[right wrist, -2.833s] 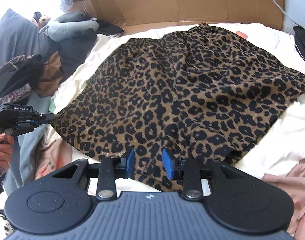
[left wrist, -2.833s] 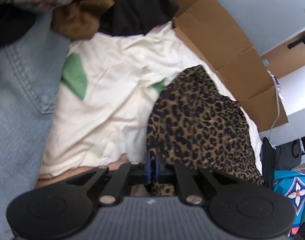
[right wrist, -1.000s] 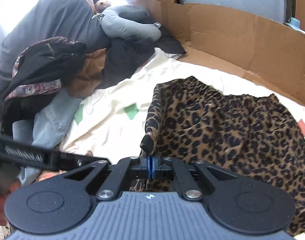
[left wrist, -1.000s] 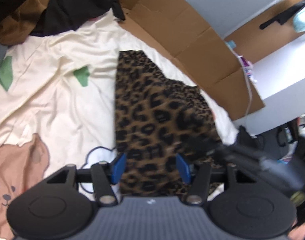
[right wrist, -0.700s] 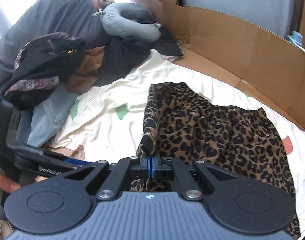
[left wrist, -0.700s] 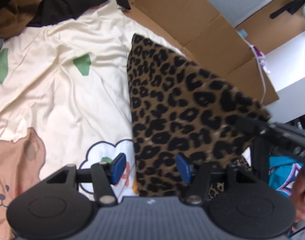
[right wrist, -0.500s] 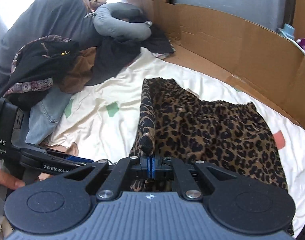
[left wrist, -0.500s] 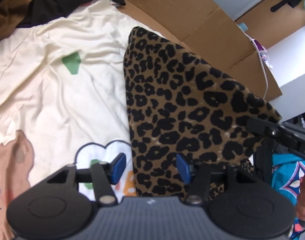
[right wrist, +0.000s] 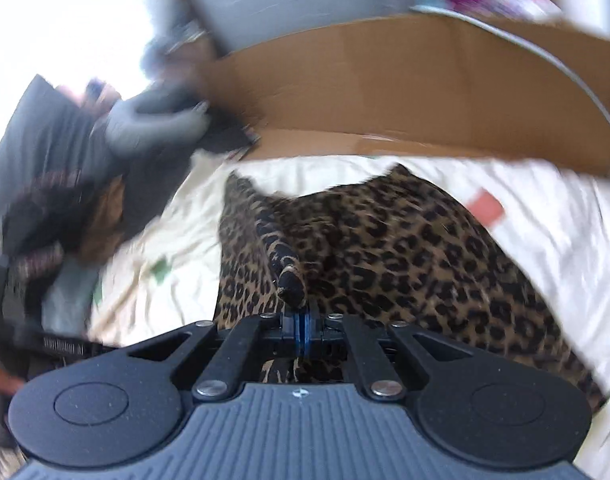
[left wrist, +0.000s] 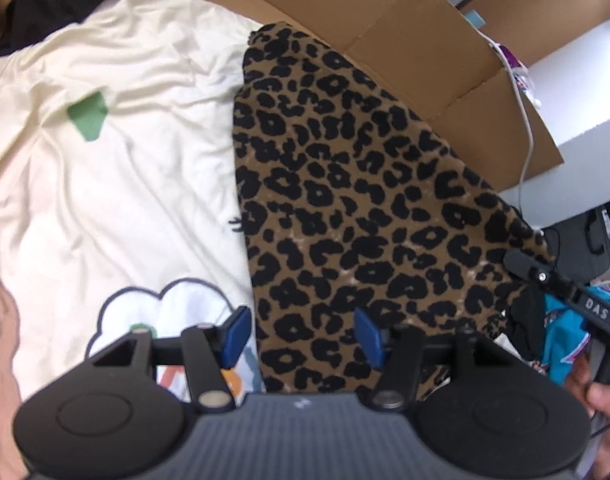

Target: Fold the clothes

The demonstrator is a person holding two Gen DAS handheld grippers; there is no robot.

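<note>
While right tongs (right wrist: 301, 330) pinch the leopard garment's (left wrist: 357, 208) raised corner beside the cardboard (left wrist: 405, 44), fold underway; left tongs (left wrist: 301, 330) agape, empty.

A tan, black-spotted leopard-print soft fabric garment (left wrist: 357, 216) lies on a cream printed bed sheet (left wrist: 117, 152), folded over itself into a roughly triangular shape. Its left edge runs straight, and one corner is lifted and pinched into a narrow raised ridge (right wrist: 283, 256) above the rest.
</note>
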